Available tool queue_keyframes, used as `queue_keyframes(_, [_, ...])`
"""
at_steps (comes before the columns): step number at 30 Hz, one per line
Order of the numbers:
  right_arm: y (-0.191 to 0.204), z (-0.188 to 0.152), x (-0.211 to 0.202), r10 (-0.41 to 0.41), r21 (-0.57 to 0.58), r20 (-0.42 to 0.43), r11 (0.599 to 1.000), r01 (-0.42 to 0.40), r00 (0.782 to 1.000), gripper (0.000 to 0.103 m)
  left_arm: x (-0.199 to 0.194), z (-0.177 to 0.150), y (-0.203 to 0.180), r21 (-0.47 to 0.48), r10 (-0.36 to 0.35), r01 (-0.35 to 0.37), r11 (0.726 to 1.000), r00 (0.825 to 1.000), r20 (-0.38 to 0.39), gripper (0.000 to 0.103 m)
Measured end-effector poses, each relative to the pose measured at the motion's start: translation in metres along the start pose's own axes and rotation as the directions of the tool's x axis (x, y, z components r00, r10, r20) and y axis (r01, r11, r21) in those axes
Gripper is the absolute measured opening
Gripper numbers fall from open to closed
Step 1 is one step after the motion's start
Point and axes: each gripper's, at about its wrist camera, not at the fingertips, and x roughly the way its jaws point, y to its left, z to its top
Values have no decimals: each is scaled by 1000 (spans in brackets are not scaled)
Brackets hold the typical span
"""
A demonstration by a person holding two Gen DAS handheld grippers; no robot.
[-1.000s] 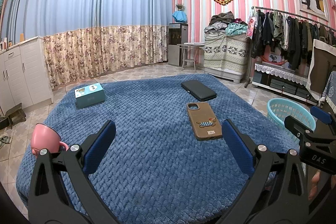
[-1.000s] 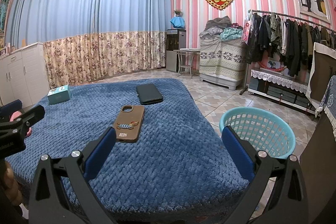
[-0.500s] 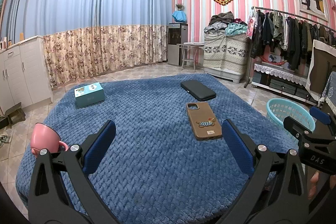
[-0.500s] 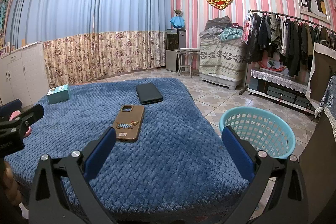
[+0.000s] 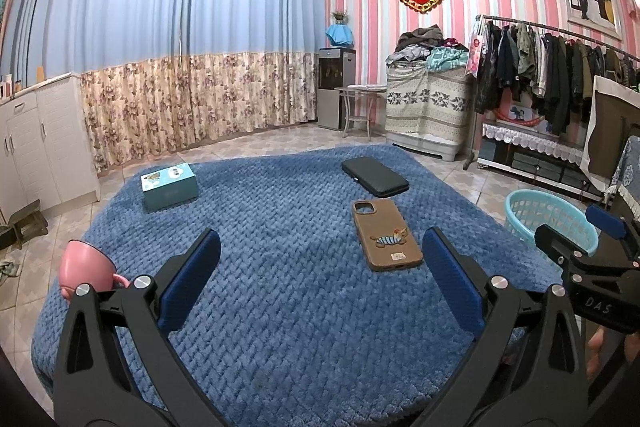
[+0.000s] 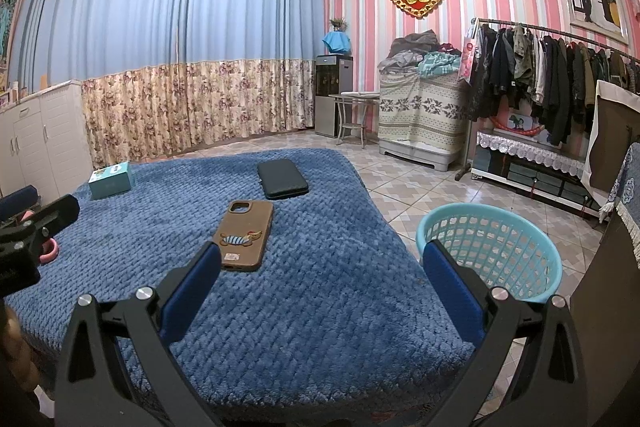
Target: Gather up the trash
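A light blue plastic basket (image 6: 490, 251) stands on the tiled floor at the right of the blue quilted table (image 6: 280, 307); it also shows in the left wrist view (image 5: 548, 215). My left gripper (image 5: 320, 279) is open and empty above the table's near part. My right gripper (image 6: 320, 279) is open and empty over the table's near right corner, next to the basket. No loose trash is plain to see on the table.
On the table lie a brown phone case (image 5: 386, 235), a black wallet-like case (image 5: 374, 175), a teal box (image 5: 169, 185) and a pink cup (image 5: 86, 269). A clothes rack (image 6: 552, 75) and a covered cabinet (image 6: 420, 115) stand at the right.
Both grippers have barely shifted; the jaws stay open and the objects have not moved.
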Motion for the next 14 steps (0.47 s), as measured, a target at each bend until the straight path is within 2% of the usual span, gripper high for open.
queue_keyframes(14, [-2, 0, 0, 0, 1, -1, 1000, 0, 1000, 99, -1, 1, -1, -1, -8, 8, 1000, 1000, -1, 98])
